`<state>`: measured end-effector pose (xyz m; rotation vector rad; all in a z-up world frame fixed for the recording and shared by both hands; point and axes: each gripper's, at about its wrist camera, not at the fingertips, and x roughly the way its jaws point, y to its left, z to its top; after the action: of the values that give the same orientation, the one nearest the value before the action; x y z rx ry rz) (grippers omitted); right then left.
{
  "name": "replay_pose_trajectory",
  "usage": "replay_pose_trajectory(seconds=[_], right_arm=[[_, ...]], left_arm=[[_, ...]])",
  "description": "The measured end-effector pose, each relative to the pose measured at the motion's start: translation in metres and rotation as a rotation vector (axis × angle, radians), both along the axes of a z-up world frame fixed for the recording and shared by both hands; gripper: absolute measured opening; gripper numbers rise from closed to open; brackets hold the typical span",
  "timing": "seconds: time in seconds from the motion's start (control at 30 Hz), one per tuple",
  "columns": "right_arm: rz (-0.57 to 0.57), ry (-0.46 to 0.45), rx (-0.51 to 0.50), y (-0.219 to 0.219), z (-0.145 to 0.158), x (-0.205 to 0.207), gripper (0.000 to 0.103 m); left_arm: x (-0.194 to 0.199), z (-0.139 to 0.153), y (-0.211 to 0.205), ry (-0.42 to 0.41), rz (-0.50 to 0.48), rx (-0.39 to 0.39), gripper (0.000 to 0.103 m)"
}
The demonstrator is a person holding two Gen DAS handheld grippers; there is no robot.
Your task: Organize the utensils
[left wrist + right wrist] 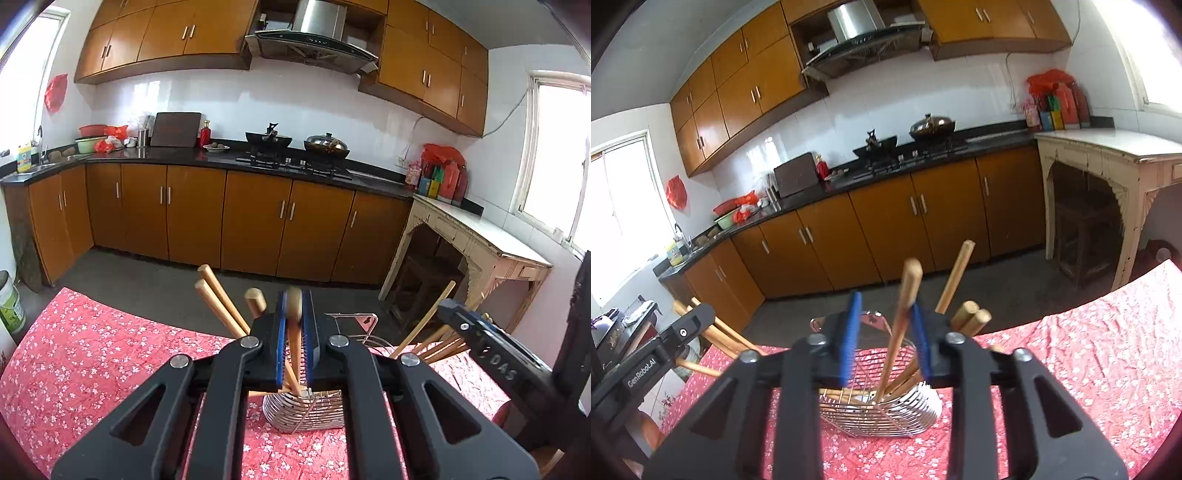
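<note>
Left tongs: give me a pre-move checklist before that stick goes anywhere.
1. Left tongs shut on a stick: ok, blue pads press both its sides.
2. Stick's lower end inside the wire rack: ok, it runs down into the rack.
3. Right tongs free of load: ok, open; a stick stands between the pads, leaning near one of them.
4. Rack upright on the red cloth: ok.
5. Arms apart: ok in the left view, the right tongs sit off to the side.
6. Other sticks loose from the held one: cannot tell, hidden behind the tongs.
</note>
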<state>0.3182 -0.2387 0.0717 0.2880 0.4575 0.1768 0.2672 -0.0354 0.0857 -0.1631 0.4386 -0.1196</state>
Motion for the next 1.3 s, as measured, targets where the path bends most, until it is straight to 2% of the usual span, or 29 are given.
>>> replay_pose_trajectory(seconds=[0.07, 0.17, 0.23, 0.4, 0.47, 0.53, 0.57, 0.67, 0.77, 0.93, 1.0, 1.3], right_arm=[[-0.022, -0.031, -0.015, -0.005, 0.007, -0.01, 0.044], [-0.047, -0.089, -0.039, -0.012, 0.019, -0.031, 0.054], [-0.069, -0.132, -0.051, -0.017, 0.026, -0.049, 0.058], [-0.082, -0.187, -0.053, -0.023, 0.03, -0.09, 0.068], [-0.081, -0.196, -0.061, -0.022, 0.026, -0.11, 0.075], [-0.075, -0.202, -0.073, -0.018, 0.02, -0.127, 0.082], [-0.067, -0.204, -0.085, -0.015, 0.015, -0.137, 0.087], [-0.04, -0.196, -0.125, -0.001, -0.003, -0.164, 0.096], [-0.037, -0.197, -0.183, 0.012, -0.02, -0.187, 0.099], [-0.066, -0.206, -0.262, 0.027, -0.042, -0.212, 0.099], [-0.074, -0.203, -0.269, 0.029, -0.048, -0.22, 0.099], [-0.097, -0.229, -0.325, 0.037, -0.06, -0.239, 0.099]], left_arm=[[-0.005, 0.004, 0.005, -0.005, -0.005, -0.017, 0.019], [-0.016, 0.013, 0.011, -0.032, -0.009, -0.035, 0.03], [-0.026, 0.019, 0.016, -0.054, -0.009, -0.045, 0.042], [-0.051, 0.026, 0.032, -0.093, -0.028, -0.097, 0.044], [-0.064, 0.025, 0.037, -0.1, -0.032, -0.1, 0.046], [-0.079, 0.02, 0.04, -0.107, -0.022, -0.071, 0.054], [-0.087, 0.015, 0.041, -0.115, -0.012, -0.044, 0.061], [-0.111, -0.004, 0.041, -0.127, 0.014, 0.04, 0.073], [-0.133, -0.026, 0.043, -0.133, 0.04, 0.109, 0.087], [-0.163, -0.055, 0.042, -0.148, 0.076, 0.196, 0.098], [-0.172, -0.063, 0.04, -0.152, 0.088, 0.225, 0.1], [-0.193, -0.08, 0.043, -0.175, 0.096, 0.208, 0.101]])
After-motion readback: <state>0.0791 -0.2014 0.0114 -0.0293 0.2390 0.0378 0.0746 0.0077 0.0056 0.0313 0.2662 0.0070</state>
